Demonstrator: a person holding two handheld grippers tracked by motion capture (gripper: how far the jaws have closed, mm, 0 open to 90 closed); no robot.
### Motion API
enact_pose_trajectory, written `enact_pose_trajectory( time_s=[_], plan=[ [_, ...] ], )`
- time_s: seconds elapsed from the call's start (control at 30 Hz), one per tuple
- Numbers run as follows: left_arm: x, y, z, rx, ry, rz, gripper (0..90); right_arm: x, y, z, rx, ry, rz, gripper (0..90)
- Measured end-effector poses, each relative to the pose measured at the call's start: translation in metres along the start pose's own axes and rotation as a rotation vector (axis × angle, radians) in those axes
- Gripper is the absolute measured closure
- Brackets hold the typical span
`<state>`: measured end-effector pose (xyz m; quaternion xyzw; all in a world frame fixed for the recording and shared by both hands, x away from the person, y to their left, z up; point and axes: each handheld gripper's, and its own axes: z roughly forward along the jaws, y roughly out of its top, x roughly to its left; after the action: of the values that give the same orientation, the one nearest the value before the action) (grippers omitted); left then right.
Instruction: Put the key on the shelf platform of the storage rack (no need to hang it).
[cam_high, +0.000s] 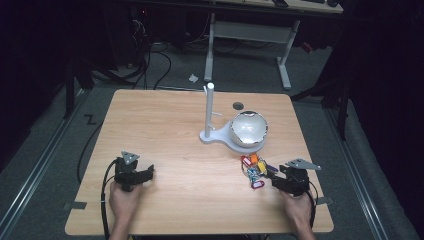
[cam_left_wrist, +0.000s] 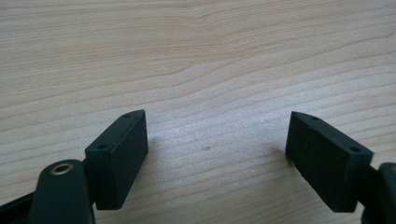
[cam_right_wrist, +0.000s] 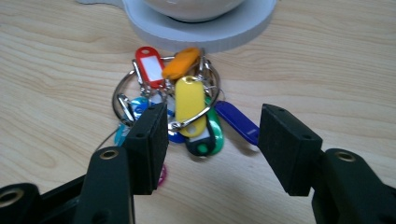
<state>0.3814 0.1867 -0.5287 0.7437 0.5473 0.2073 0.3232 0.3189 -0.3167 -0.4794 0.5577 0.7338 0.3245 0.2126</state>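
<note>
Tools low at the near edge of the desk (cam_high: 165, 125), left tool (cam_left_wrist: 215, 149) gaping over bare wood, right tool (cam_right_wrist: 212, 140) spread wide and gripping nothing, its jaws flanking the bunch of coloured key tags (cam_right_wrist: 182, 107), just before the white stand (cam_high: 222, 136) holding a silver bowl (cam_high: 248, 128).

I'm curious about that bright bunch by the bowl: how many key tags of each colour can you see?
Counted in the right gripper view; some tags overlap, so hidden ones may be missed.
Red tag: 1
Orange tag: 1
Yellow tag: 1
Dark blue tag: 1
Green tag: 1
Total: 5
</note>
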Motion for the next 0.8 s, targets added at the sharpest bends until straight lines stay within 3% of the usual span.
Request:
enact_pose_trajectory(
  time_s=[0.8],
  plan=[
    [0.0,0.0,0.0,0.0,-0.001,0.0,21.4,0.035,0.021,0.031,0.052,0.082,-0.069,43.8]
  ],
)
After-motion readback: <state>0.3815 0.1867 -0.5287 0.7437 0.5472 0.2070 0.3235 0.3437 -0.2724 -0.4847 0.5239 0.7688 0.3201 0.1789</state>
